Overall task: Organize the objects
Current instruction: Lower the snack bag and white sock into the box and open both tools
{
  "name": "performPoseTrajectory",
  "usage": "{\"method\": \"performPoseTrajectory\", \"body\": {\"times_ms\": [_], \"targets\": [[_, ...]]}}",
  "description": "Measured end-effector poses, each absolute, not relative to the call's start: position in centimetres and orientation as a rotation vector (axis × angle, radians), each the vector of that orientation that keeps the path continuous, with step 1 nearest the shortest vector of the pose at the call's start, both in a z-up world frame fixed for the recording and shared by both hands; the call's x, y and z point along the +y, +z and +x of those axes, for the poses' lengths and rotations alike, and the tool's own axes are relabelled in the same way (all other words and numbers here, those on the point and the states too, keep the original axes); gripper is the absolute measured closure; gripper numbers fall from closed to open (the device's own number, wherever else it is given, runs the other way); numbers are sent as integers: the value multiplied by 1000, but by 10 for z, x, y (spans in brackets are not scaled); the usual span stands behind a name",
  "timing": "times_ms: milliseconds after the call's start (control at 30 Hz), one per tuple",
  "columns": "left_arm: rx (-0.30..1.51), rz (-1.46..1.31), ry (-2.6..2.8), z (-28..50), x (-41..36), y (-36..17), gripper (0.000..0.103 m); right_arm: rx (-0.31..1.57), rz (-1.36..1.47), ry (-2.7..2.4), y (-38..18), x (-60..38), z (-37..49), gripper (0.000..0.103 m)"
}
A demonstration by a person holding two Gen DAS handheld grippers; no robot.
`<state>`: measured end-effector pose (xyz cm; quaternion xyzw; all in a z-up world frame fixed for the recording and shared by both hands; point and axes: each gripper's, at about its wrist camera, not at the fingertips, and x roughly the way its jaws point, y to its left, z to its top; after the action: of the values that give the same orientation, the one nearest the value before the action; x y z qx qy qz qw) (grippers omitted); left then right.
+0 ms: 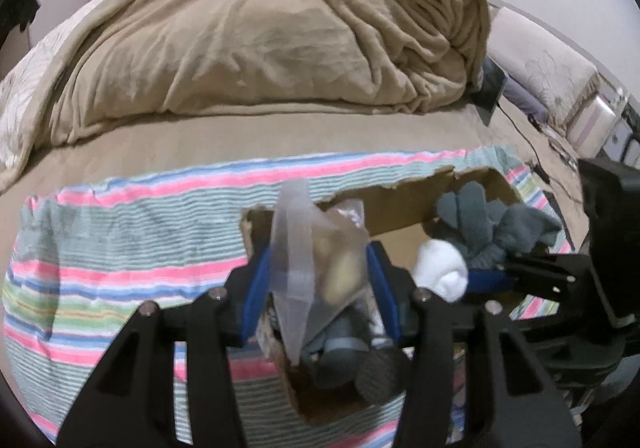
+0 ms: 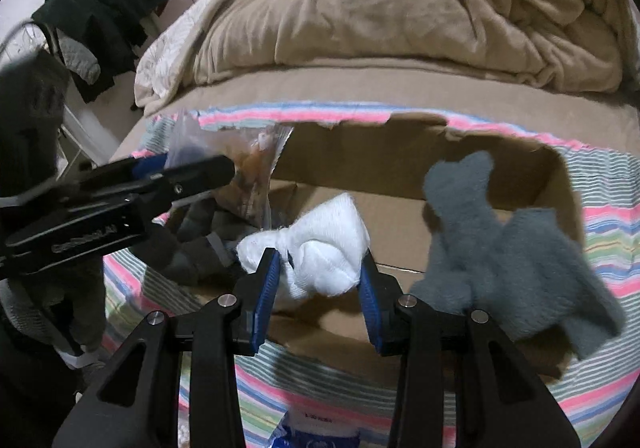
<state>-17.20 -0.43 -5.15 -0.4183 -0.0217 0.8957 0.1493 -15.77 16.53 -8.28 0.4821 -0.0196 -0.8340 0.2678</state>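
Observation:
An open cardboard box (image 1: pixel 400 203) (image 2: pixel 400 175) sits on a striped towel on the bed. My left gripper (image 1: pixel 316 268) is shut on a clear plastic bag (image 1: pixel 316 248) of brownish items, held over the box's left end; it also shows in the right wrist view (image 2: pixel 248 163). My right gripper (image 2: pixel 320 268) is shut on a rolled white sock (image 2: pixel 320 248), held over the box's middle; the sock shows in the left wrist view (image 1: pixel 440 268). A grey fuzzy sock (image 2: pixel 512 252) (image 1: pixel 480 219) lies in the box at the right. Dark grey socks (image 1: pixel 348 352) lie in the box under the bag.
The striped towel (image 1: pixel 120 248) covers the bed's near part. A bunched tan blanket (image 1: pixel 280 39) lies behind. Dark clothes (image 2: pixel 112 7) hang on a rack at the left. A tablet and cables (image 1: pixel 492 87) lie at the right of the bed.

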Motion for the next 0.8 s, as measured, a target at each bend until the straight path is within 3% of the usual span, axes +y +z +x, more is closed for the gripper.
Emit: {"method": "performPoseTrajectory", "body": {"times_ms": [267,400,500,567,800], "targets": [[-39,-1255,2554,-178,-2,-60,49,-23,1311,-2273,-90,158,-161,55],[-37,-1238,2578,-172,-2,-53,46,-27,1297,-2271,-87,159,-158,38],[-47,-1225,2591,-167,-4,-46,33,-17,1261,-2277,-79,160,-151,22],[-59,-1212,2606,-162,-7,-41,28,-10,1239,-2284,-73,161,-146,20],[-42,-1194,2653,-143,-8,-25,27,-6,1196,-2309,-54,174,-129,20]]}}
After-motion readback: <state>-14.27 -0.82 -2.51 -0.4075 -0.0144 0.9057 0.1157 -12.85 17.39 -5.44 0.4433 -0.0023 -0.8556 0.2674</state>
